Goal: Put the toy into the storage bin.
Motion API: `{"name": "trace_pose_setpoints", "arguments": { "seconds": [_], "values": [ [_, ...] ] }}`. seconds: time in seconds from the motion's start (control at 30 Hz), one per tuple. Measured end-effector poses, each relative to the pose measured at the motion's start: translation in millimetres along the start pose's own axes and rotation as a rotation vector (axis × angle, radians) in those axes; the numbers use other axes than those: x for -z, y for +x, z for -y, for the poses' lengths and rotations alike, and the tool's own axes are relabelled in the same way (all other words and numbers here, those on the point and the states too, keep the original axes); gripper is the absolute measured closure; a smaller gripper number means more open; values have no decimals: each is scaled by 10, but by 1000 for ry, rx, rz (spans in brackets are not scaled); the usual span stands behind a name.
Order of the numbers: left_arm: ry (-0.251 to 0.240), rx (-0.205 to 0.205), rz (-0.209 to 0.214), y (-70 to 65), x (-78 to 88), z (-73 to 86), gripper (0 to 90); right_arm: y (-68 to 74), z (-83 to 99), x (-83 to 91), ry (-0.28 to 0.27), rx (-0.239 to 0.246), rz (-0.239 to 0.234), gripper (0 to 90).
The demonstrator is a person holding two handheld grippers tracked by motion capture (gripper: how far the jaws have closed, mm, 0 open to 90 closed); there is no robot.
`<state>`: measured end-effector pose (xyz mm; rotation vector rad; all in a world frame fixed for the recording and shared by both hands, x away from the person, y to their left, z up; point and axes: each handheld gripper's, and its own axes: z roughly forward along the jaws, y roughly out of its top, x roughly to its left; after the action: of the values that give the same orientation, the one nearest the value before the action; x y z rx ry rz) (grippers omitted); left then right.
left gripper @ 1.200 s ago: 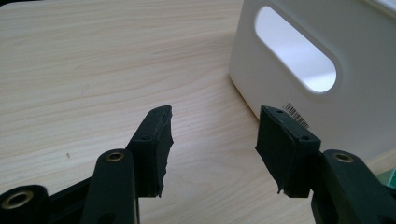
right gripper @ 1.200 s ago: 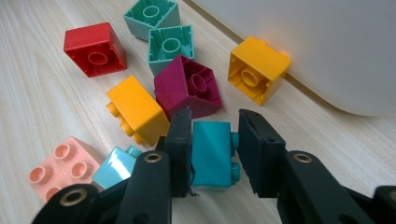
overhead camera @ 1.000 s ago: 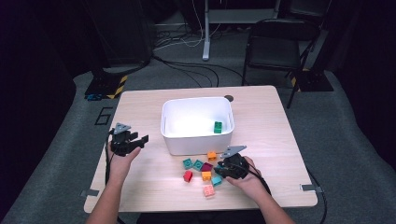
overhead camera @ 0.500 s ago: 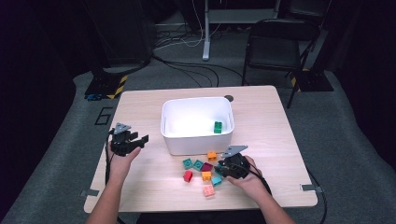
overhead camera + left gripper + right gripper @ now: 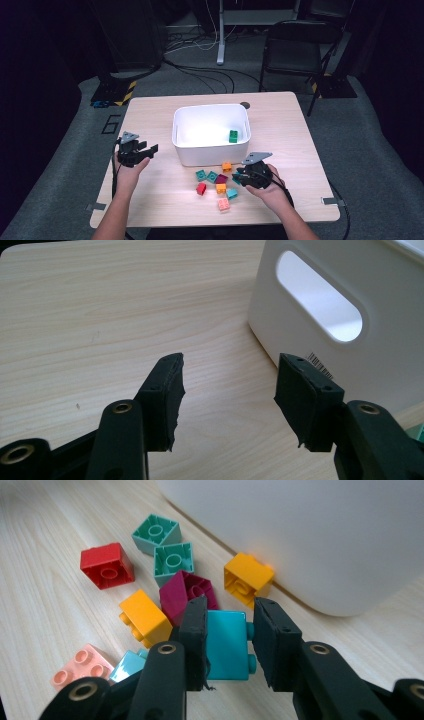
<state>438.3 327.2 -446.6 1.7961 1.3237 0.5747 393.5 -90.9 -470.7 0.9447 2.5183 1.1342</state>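
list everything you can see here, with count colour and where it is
bin: 1, white, middle of table
table: 1, light wood
green brick: 1, inside bin
teal brick: 1, between right gripper's jaws
loose bricks: 8 on table before bin; 2 orange, 2 green, red, maroon, pink, light teal
chair: 1, black, on floor behind table
cables: several, on floor
left gripper: black, open, beside bin
right gripper: black, shut on teal brick
hands: 2, holding the grippers

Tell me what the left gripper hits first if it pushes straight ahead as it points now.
Probably the white bin: the open left gripper points at bare table just by the bin's handle wall, though depth is hard to judge.
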Motion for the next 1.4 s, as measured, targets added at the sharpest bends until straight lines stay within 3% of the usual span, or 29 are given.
{"name": "trace_pose_setpoints", "arguments": {
  "seconds": [0.23,0.6,0.83,1.17,1.4],
  "values": [
    [3,3,-3,5,-11,3,441,-27,-56,145,-31,-8,9,672],
    [7,-1,-6,3,-13,6,441,3,-182,353,-35,-3,13,672],
    [4,1,-5,-7,3,12,441,-9,-357,578,-59,-6,22,672],
    [5,0,-6,5,-4,9,441,-127,-653,823,-74,-17,-20,672],
    [-2,9,-8,23,6,11,441,-172,-902,949,-87,-2,-11,672]
  ]
}}
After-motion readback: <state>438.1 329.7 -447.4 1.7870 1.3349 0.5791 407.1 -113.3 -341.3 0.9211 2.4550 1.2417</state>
